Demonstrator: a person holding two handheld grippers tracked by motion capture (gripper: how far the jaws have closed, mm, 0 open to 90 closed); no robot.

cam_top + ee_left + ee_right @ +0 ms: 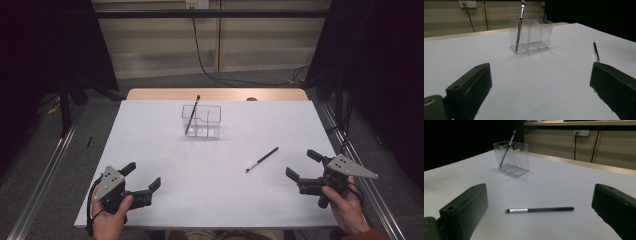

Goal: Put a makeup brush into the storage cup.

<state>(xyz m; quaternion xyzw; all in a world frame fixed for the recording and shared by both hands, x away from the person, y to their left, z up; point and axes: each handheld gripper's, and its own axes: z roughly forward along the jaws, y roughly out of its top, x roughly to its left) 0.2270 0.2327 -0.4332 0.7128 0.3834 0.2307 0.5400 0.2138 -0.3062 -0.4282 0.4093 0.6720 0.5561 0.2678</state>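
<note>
A clear plastic organiser with three compartments stands at the far middle of the white table. One thin black brush leans upright in its left end compartment. A second black brush with a silver ferrule lies flat on the table, right of centre. My left gripper is open near the front left edge, nothing between its jaws. My right gripper is open at the front right, just right of the lying brush.
A wooden strip runs along the table's far edge. A black cable hangs down the back wall to the grey floor. Metal rails flank the table on both sides. Dark curtains stand at the left and right.
</note>
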